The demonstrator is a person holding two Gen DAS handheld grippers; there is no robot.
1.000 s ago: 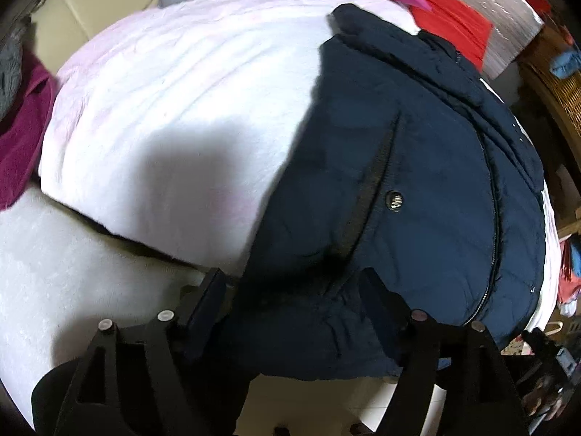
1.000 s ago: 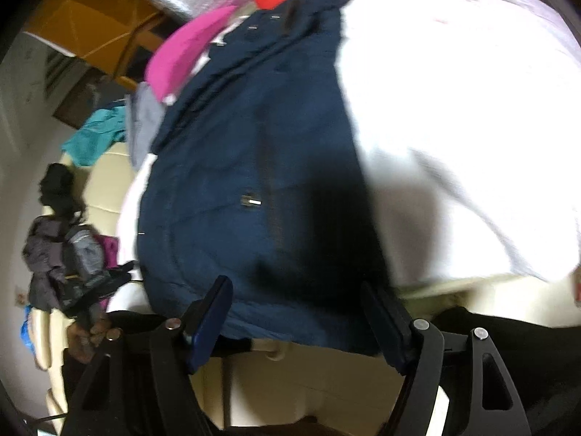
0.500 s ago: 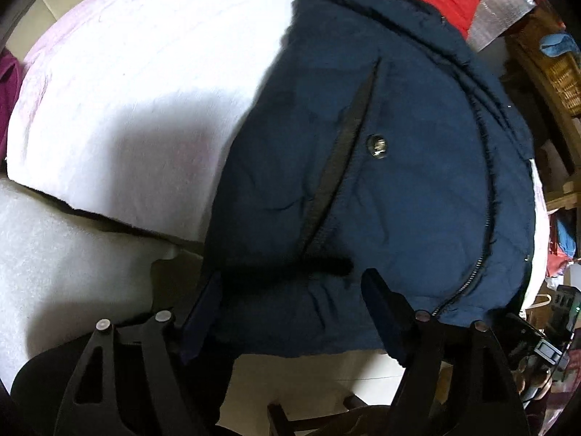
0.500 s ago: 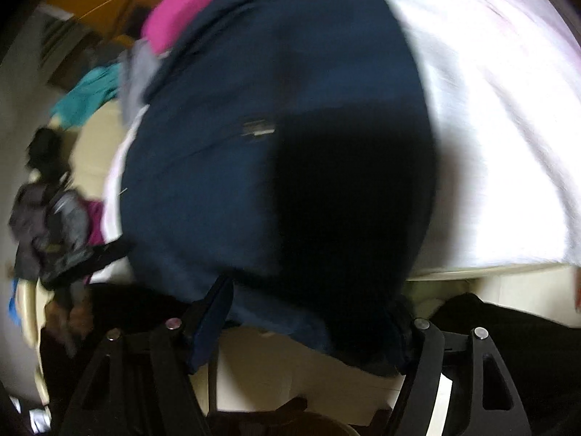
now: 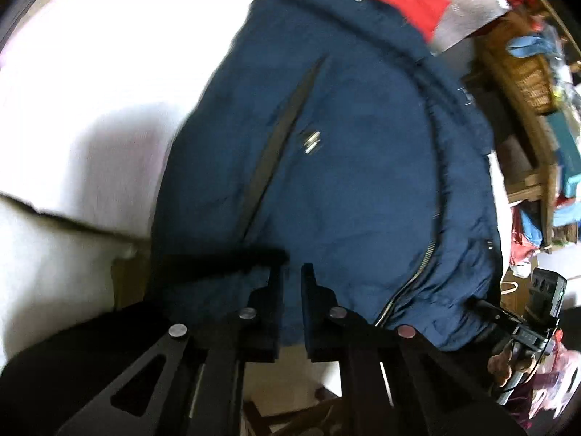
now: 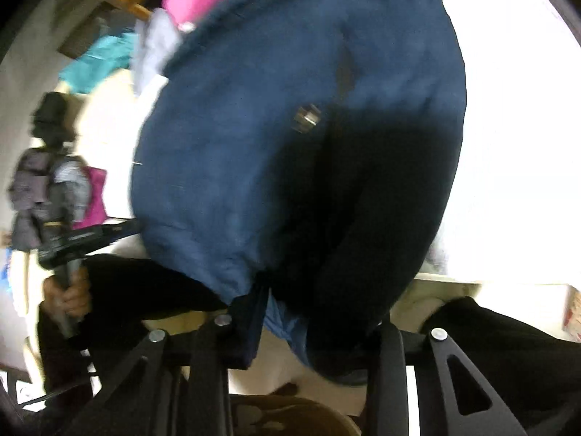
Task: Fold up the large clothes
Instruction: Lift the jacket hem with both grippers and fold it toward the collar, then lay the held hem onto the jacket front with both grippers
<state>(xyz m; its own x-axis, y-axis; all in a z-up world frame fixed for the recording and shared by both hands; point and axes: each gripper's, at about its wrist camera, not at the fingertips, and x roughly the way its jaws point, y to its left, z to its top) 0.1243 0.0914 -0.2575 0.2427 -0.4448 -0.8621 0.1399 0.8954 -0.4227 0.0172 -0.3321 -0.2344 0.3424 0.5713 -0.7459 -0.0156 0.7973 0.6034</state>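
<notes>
Left wrist view: the jacket (image 5: 363,167), navy and padded, lies spread on a white blanket (image 5: 109,109) and fills the middle of the frame, collar at the top, hem at the bottom edge nearest the camera. The left gripper (image 5: 290,283) sits low centre at that hem; its fingers have just been closing and now stand narrow, pinching a fold of hem cloth between them. The grip at the hem reads as the start of a fold, the bottom edge to be carried up toward the collar. A zip runs down the right part of the jacket, a dark pocket slit slants through the middle, and a small metal snap sits beside it. At lower right the other hand's tool shows at the jacket's far corner.

Right wrist view: the same jacket (image 6: 290,127) fills the centre, much of it in shadow. The right gripper (image 6: 287,312) is at bottom centre; its fingers have just been closing and now clamp a bunched wad of hem. Both hem corners held would let the edge lift evenly.

No brand, label or writing can be read in either view; blur hides the snap's face.
</notes>
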